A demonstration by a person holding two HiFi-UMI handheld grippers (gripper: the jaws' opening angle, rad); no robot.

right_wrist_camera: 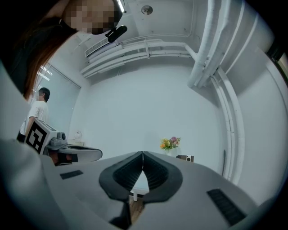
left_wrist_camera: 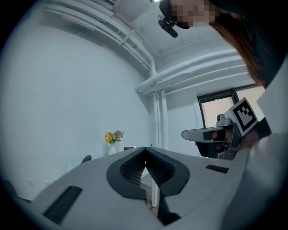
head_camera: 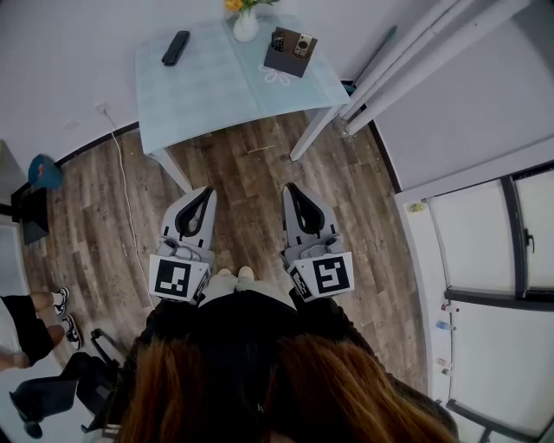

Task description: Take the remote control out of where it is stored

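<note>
Both of your grippers are clenched on nothing: the left gripper (left_wrist_camera: 145,148) has its fingers (left_wrist_camera: 130,168) meeting at the tips, and the right gripper (right_wrist_camera: 142,153) has its fingers (right_wrist_camera: 155,173) pressed together the same way. You hold them side by side over the wooden floor (head_camera: 251,169), pointing towards the table (head_camera: 216,95) and well short of it. The only print on them is a black-and-white square pattern on each marker cube (head_camera: 180,279). The remote control (head_camera: 176,48) lies flat on the table's left part, well apart from a dark box (head_camera: 291,56) on its right part; what stands in that box is too small to tell. A white vase of flowers (head_camera: 245,24) stands between them at the far edge. White pipes (head_camera: 415,52) run along the wall to your right.
</note>
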